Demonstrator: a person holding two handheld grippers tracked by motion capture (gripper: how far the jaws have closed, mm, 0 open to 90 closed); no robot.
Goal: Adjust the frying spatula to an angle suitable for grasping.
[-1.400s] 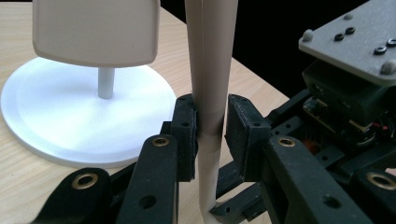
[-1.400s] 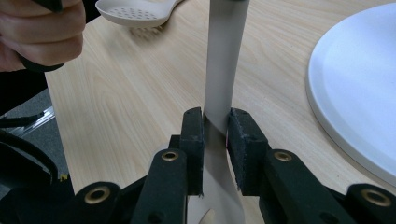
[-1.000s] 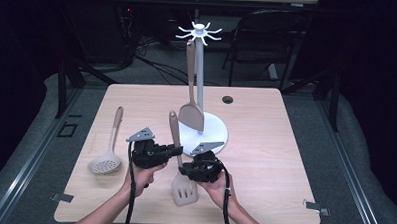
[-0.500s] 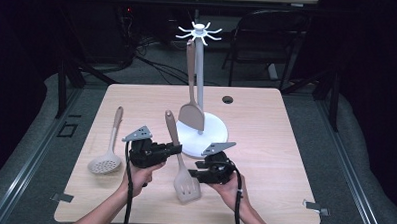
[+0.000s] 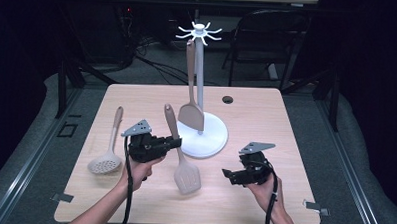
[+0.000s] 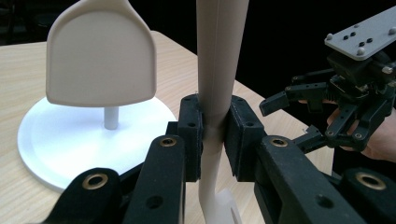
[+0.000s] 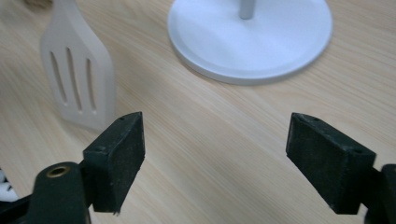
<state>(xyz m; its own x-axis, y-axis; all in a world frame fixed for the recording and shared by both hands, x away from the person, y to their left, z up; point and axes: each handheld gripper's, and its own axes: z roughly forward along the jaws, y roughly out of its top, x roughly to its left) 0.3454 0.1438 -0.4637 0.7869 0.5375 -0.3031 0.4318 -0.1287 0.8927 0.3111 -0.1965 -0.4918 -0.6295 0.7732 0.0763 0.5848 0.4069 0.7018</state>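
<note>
The left gripper (image 5: pixel 174 141) pinches the handle of the slotted spatula (image 5: pixel 186 175) at mid-length, its long axis running from the blade resting near on the tabletop (image 5: pixel 266 114) up and far-left toward the white hook stand (image 5: pixel 200 67). The right gripper (image 5: pixel 228 174), jaws just opened and spread with nothing between them, sits well right of the blade. A solid spatula (image 5: pixel 191 114) already hangs there; a slotted spoon (image 5: pixel 105 161) lies left. The room behind is dark.
</note>
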